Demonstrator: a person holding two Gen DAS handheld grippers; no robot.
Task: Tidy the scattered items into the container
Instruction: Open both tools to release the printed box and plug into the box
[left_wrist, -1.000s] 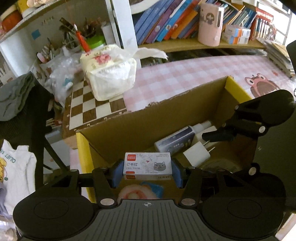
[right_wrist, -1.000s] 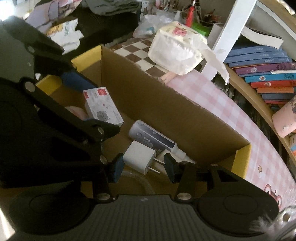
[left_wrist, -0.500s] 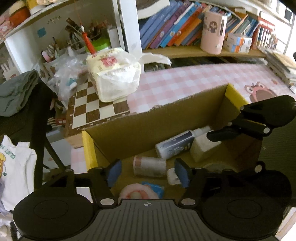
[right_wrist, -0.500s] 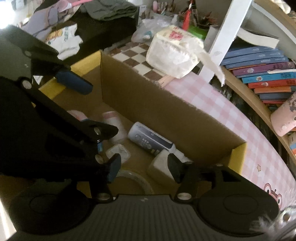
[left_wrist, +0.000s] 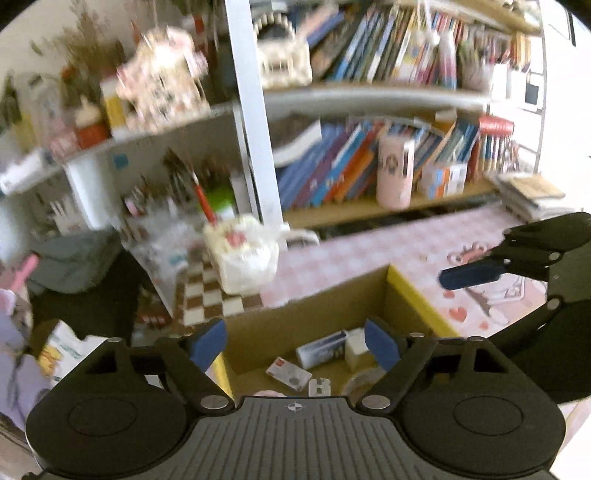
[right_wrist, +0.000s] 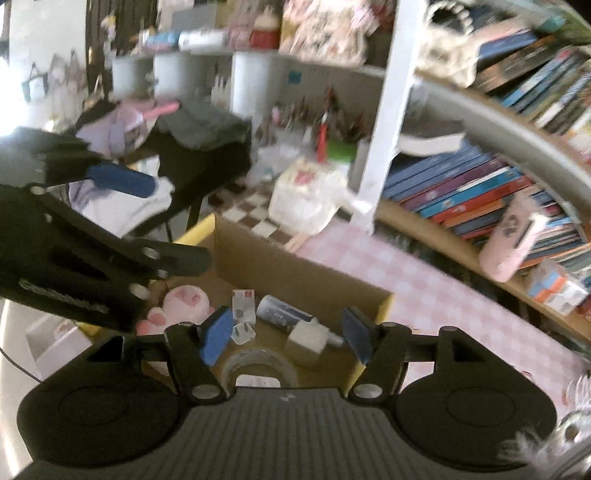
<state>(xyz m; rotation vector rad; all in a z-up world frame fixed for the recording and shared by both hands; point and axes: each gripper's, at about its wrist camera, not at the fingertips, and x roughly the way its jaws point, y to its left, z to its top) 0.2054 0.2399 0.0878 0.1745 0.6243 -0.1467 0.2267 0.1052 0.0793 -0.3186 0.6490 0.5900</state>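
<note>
The cardboard box (left_wrist: 314, 306) with yellow flaps sits on the pink checked table; it also shows in the right wrist view (right_wrist: 295, 273). Inside lie a staple box (left_wrist: 289, 373), a white and blue bottle (left_wrist: 320, 349), a white charger (right_wrist: 306, 341), a small plug (right_wrist: 242, 333), a tape roll (right_wrist: 258, 363) and a pink plush (right_wrist: 183, 302). My left gripper (left_wrist: 295, 343) is open and empty, raised above the box. My right gripper (right_wrist: 286, 332) is open and empty, also raised above the box. Each gripper shows at the edge of the other's view.
A tissue pack (left_wrist: 242, 264) rests on a chessboard (left_wrist: 207, 299) behind the box. Bookshelves (left_wrist: 369, 173) with books and a pink tumbler (left_wrist: 393, 170) line the back. A dark chair with clothes (right_wrist: 199, 147) stands at the left.
Both grippers let go: the staple box and the charger dropped into the box. Both grippers have since opened wide and lifted up and away from the box.
</note>
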